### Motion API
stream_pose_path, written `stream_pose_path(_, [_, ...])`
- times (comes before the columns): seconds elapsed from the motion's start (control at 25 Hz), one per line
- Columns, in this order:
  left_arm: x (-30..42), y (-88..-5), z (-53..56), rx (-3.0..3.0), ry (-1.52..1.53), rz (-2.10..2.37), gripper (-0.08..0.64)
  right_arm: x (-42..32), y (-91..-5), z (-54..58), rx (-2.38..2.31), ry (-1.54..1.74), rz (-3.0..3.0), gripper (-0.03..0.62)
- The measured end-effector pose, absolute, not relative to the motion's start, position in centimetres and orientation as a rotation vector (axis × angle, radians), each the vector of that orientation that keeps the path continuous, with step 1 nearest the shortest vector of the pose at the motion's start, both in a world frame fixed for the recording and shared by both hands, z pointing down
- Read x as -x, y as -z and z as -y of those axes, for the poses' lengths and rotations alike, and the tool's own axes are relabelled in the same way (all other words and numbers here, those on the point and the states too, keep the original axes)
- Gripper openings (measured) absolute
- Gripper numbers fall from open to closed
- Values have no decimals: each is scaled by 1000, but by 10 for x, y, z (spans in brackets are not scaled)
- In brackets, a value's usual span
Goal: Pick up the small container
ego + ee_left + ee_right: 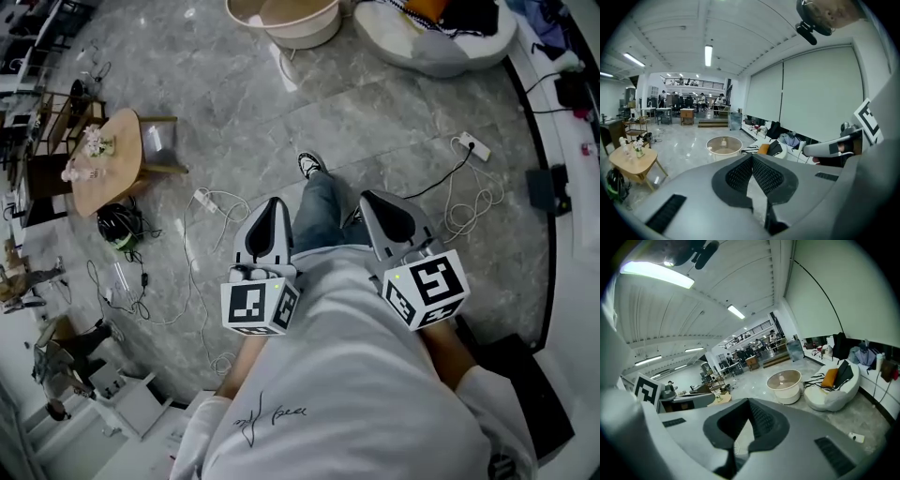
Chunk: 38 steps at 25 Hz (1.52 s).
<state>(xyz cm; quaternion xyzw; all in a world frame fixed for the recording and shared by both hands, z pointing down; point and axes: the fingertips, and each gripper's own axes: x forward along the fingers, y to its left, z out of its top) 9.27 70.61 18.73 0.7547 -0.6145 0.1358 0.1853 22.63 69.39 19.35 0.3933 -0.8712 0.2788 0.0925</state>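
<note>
Both grippers are held at waist height over the grey floor, far from any small object. My left gripper (pixel 274 204) is shut, its ribbed pads meeting at the tip (pixel 752 158) with nothing between them. My right gripper (pixel 370 199) is also shut and holds nothing (pixel 749 401). A low wooden table (pixel 117 164) stands off to the left with small pale items and flowers (pixel 92 142) on it. In the left gripper view a small white bottle (pixel 622 142) stands on that table (pixel 633 161). I cannot tell which item is the small container.
A round white table (pixel 291 23) with a bottle (pixel 723 142) on it stands ahead, with a white beanbag seat (pixel 431 47) to its right. Power strips (pixel 472 145) and cables (pixel 187 272) trail over the floor. A dark bag (pixel 119 225) lies by the wooden table.
</note>
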Motion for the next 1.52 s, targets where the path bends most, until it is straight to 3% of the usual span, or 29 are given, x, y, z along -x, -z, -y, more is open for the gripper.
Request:
stream_pose_path(0.6, [-56,-200,-638,-2094,-349,1691,17,-243,-203,-612,-1237,-716,2478,15])
stream_pose_path(1.52, [39,-185,-476,-2170,-278,1569,17,-135,-186,-451,-1291,-740,2419,15])
